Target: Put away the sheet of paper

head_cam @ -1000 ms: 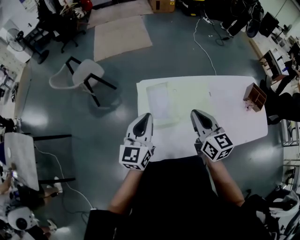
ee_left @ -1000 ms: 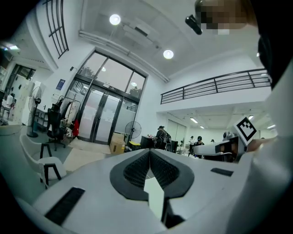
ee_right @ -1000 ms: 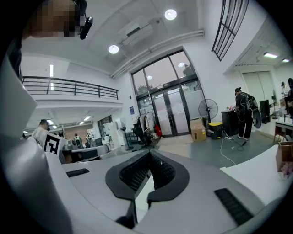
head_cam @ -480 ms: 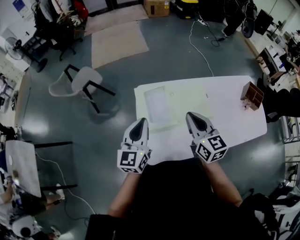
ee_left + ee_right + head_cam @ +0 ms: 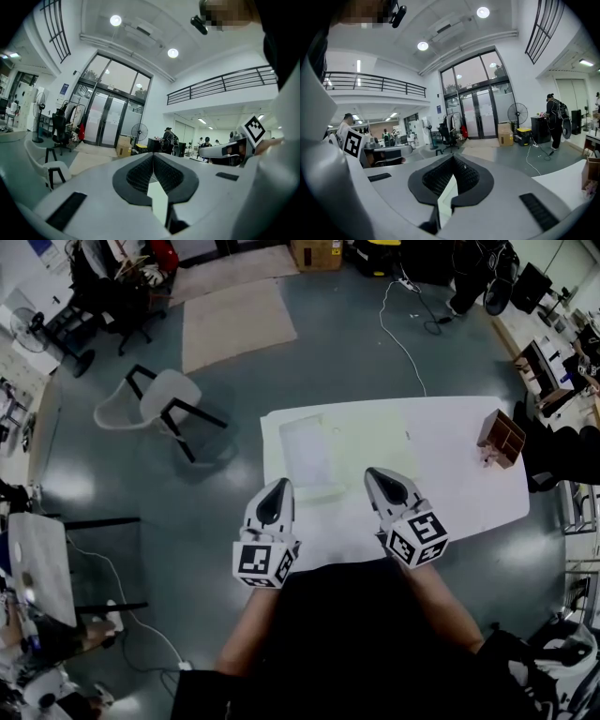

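Observation:
A pale yellow sheet of paper lies flat on the white table. Beside it on the left lies a clear plastic sleeve. My left gripper hovers over the table's near edge, just short of the sleeve, shut with nothing in it. My right gripper hovers near the paper's front edge, also shut and holding nothing. Both point away from the person. In the left gripper view the left gripper has its pads together, and in the right gripper view so does the right gripper. Neither gripper view shows the paper.
A small brown wooden box stands at the table's right end. A white chair stands on the floor to the table's left, and a tan mat lies beyond it. A cable runs across the floor behind the table.
Both grippers stay shut and have drifted slightly left and nearer the person. The head view has shifted a little, so the table sits lower and farther left.

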A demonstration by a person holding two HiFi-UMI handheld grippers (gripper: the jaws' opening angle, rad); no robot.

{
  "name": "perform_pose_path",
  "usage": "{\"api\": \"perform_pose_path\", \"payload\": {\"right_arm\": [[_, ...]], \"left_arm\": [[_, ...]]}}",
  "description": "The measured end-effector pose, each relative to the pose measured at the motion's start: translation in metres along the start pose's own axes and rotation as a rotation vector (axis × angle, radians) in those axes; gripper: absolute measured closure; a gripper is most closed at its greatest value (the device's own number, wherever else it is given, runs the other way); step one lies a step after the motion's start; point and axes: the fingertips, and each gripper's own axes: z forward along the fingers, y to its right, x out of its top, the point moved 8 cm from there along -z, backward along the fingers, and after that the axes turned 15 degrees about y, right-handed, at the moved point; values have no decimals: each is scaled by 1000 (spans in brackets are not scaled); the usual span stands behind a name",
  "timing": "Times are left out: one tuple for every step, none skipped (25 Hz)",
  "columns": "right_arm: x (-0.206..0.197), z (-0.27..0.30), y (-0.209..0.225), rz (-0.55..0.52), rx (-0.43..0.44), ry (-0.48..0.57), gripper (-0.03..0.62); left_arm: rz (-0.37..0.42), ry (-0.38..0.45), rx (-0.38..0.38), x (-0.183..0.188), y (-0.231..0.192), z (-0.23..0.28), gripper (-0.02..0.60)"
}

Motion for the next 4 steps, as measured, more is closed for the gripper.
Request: {"api": "perform_pose_path", "payload": {"right_arm": [[1, 0, 3, -1, 4, -3, 595], [1, 0, 7, -3, 6, -6, 595], [2, 0, 12, -4, 8, -9, 595], [2, 0, 16, -5, 10, -12, 595]], "left_arm": [[-1, -2, 2, -1, 2, 2, 577], [-3, -3, 4, -2, 4, 5, 577], [-6, -5, 7, -3, 6, 8, 577], [-8, -6, 10, -4, 8, 10, 577]]}}
